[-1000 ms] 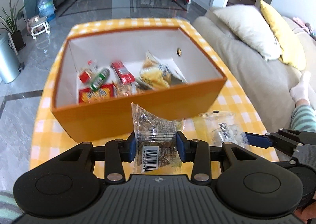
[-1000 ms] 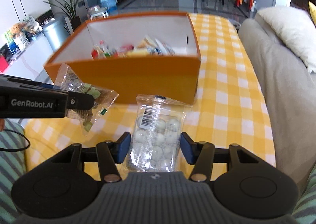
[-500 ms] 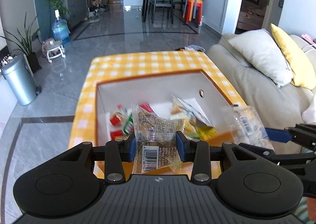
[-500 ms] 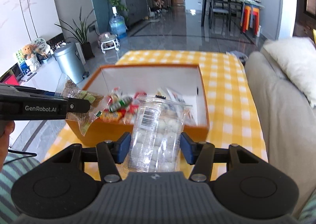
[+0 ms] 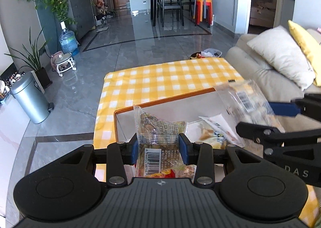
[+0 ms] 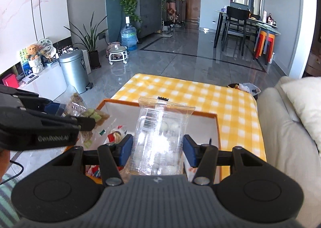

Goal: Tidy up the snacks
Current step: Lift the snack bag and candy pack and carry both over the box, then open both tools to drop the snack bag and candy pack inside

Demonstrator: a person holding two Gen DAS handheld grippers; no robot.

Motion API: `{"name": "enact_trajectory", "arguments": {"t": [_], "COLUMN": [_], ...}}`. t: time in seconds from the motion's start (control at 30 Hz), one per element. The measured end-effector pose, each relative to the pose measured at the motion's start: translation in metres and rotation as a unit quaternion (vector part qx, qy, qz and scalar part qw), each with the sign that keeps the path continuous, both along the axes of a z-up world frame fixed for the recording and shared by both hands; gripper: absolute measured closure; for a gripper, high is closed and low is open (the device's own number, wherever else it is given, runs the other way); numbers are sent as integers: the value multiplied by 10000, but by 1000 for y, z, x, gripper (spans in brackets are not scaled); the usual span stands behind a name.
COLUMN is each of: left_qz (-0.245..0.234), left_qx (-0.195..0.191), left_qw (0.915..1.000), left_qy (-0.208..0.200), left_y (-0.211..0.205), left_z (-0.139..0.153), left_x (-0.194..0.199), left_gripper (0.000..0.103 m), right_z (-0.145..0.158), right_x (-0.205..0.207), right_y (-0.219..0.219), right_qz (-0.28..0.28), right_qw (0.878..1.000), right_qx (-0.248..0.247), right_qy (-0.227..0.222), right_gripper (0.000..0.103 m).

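Note:
My left gripper (image 5: 158, 151) is shut on a clear packet of brown snack with a barcode (image 5: 158, 143), held over the near left part of the orange box (image 5: 160, 100). My right gripper (image 6: 157, 150) is shut on a clear packet of white round candies (image 6: 160, 133), held over the same box (image 6: 208, 115). Each gripper shows in the other's view: the right gripper (image 5: 280, 121) at the right edge, the left gripper (image 6: 66, 115) at the left edge. Several snack packets (image 5: 214, 131) lie inside the box, mostly hidden behind the grippers.
The box stands on a table with a yellow checked cloth (image 5: 170, 79). A beige sofa with a white pillow (image 5: 278, 57) runs along the right. A metal bin (image 5: 30, 101) stands on the floor at left. A waste basket (image 6: 244, 87) sits past the table's far end.
Both grippers rose and moved forward with their packets, from in front of the box's near wall to above its inside. The box now sits low in both views.

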State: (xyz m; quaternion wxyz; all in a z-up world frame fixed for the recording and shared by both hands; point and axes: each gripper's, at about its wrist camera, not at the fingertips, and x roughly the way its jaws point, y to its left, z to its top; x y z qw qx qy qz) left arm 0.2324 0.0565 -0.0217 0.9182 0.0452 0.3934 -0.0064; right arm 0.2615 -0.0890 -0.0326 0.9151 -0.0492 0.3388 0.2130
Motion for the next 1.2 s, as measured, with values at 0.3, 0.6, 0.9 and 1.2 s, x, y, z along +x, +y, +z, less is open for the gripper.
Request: {"name": "enact_trajectory", "arguments": {"t": [0.3,0.6,0.9,1.2], "left_qz": [-127,-115,-147,-67], "left_qx": [410,684,638,616], "left_qw": [9983,9940,9896,9869], "left_qy": [400,841,1283,1488], "left_y": [-3,0,3,0], "left_z": [-32,-64,-93,-101], "left_x": [29,51,64,63], "left_gripper": [59,59,58,56], "right_z": [-23,-71,-109,-116], "right_x": [49,76,90,94], "right_y": [32,60,64,67], "right_qz": [86,290,263,318], "right_qw": [9983,9900,9813,9786], "right_qx": [-538,-1296,-1692,-1759], "right_qy": [211,480,878,1017], "right_gripper": [51,51,51,47]}}
